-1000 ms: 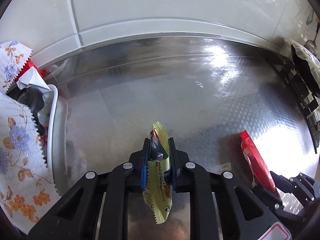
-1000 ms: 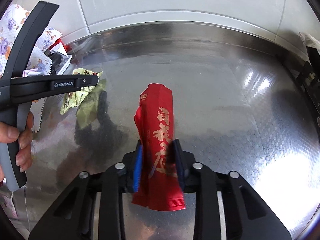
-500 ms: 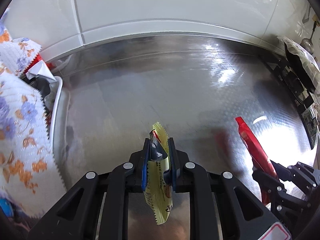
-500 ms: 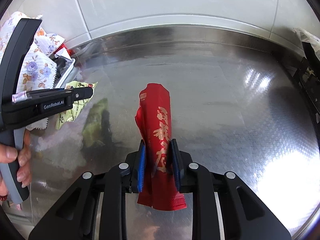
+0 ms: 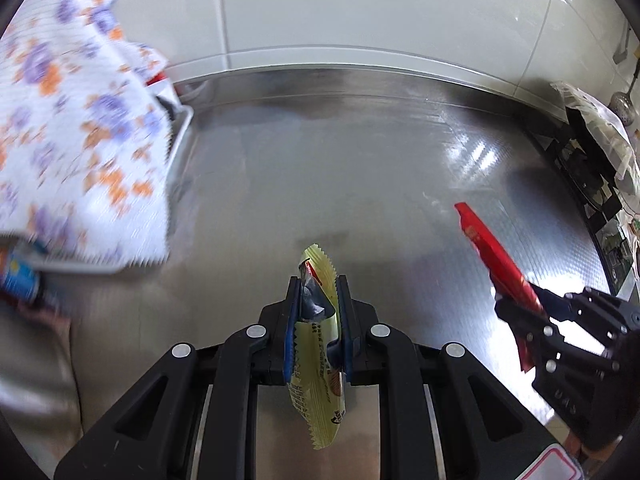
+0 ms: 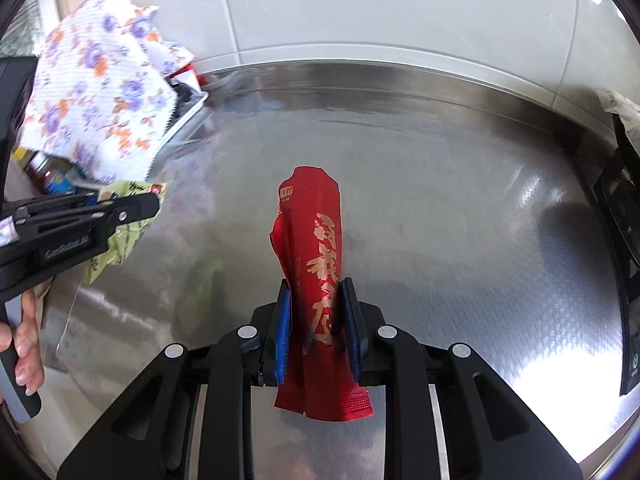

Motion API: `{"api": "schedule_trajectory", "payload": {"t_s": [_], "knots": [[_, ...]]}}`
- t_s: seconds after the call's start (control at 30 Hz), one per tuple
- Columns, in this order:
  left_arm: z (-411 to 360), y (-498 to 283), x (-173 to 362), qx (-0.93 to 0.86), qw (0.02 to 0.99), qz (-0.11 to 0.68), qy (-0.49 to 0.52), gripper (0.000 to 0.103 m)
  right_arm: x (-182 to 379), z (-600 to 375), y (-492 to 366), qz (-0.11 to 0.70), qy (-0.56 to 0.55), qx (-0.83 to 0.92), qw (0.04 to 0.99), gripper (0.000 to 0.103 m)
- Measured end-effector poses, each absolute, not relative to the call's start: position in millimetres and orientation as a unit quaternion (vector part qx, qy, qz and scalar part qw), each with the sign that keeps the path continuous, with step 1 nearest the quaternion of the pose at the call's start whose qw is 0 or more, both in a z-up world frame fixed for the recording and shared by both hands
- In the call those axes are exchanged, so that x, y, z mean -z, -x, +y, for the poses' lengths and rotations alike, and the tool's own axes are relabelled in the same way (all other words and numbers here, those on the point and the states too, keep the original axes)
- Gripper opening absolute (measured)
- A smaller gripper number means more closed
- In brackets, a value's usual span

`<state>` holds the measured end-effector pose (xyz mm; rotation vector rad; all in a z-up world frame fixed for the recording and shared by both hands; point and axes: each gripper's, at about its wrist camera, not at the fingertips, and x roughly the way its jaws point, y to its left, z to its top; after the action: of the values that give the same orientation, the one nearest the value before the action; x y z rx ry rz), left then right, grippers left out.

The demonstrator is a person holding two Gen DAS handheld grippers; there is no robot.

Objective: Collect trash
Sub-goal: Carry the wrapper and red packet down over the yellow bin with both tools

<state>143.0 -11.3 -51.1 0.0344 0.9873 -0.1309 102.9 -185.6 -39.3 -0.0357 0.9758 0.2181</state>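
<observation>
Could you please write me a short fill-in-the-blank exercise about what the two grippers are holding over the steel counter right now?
1. The left gripper is shut on a wrapper whose colour is ____.
2. The right gripper is shut on a ____ wrapper printed with gold characters.
3. The cloth draped at the left has a ____ pattern.
4. The counter is made of ____.

Missing words: yellow-green; red; floral; metal

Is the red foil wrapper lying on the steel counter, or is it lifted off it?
Lifted. The red foil wrapper is clamped between the right hand-held gripper fingers, above the steel counter.
</observation>
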Motion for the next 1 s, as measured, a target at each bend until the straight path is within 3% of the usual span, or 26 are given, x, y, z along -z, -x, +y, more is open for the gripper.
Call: {"api": "schedule_trajectory", "payload": {"t_s": [0.67, 1.0], "knots": [[-24.2, 21.6, 43.3, 0.093, 0.881, 0.463, -0.032, 0.018, 28.5, -196.3, 47.7, 0.457, 0.025, -0.106, 0.883, 0.025], [-32.2, 121.6, 89.9, 0.143, 0.855, 0.496, -0.042, 0.018, 59.3, -192.0, 158.7, 0.493, 0.040, -0.107, 0.863, 0.025]]}}
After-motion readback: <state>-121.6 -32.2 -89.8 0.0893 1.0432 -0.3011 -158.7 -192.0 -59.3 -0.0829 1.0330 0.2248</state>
